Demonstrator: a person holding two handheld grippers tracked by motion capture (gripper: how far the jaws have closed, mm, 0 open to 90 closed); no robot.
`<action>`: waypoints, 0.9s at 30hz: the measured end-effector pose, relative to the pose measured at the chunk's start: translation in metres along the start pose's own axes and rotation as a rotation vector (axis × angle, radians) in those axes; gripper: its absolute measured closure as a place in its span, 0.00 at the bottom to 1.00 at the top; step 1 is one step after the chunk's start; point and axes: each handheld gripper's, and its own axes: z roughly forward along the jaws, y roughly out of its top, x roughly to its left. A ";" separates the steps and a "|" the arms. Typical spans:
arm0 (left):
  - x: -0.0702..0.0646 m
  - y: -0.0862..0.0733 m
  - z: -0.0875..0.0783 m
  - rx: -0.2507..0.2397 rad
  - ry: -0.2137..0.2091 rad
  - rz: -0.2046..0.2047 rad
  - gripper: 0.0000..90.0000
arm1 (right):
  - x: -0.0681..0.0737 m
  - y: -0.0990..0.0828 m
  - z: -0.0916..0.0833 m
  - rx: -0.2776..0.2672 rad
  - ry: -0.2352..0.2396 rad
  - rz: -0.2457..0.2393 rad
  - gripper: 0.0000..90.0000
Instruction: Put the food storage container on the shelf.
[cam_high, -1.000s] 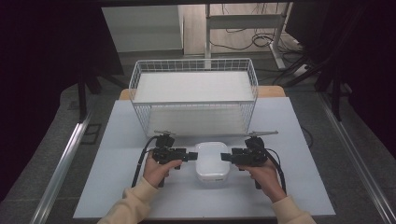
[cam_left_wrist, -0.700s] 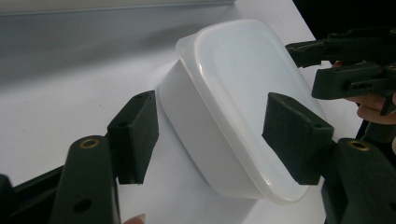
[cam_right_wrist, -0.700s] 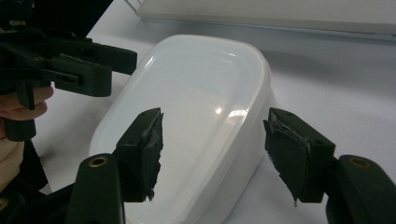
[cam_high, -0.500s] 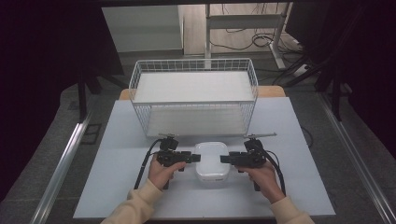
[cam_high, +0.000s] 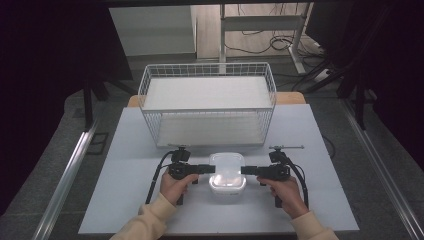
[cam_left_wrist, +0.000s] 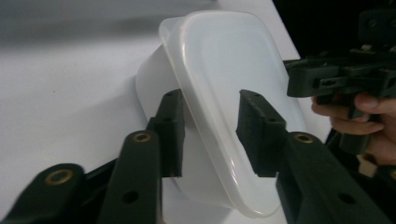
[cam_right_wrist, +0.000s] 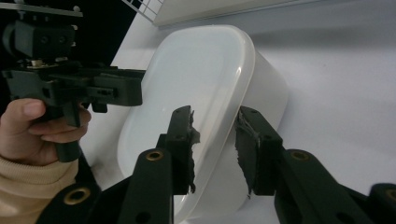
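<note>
Dark surroundings framed a pale table that carried all items. Landmark: a white lidded container sat on the table, near the person's edge and just in front of a white wire basket.

Left of the container, the left hand held the left claw. Its jaws stood partly apart, straddling the container's lid rim at the left side; in the left gripper view, one pad lay below the rim against the container wall and the other lay over the lid. Firm contact could not be confirmed.

Right of the container, the right hand held the right claw. Its jaws likewise straddled the rim, partly apart, with worn pads close to the lid edge.
</note>
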 end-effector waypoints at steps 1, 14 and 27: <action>-0.001 0.000 -0.001 0.005 -0.003 0.001 0.73 | 0.001 -0.001 -0.001 0.001 0.001 -0.002 0.76; -0.017 -0.005 -0.017 -0.046 0.043 0.087 0.84 | 0.010 -0.003 -0.012 -0.015 0.055 -0.027 0.89; -0.025 -0.004 -0.027 -0.065 0.081 0.161 0.86 | 0.026 -0.002 -0.018 -0.049 0.034 -0.165 0.90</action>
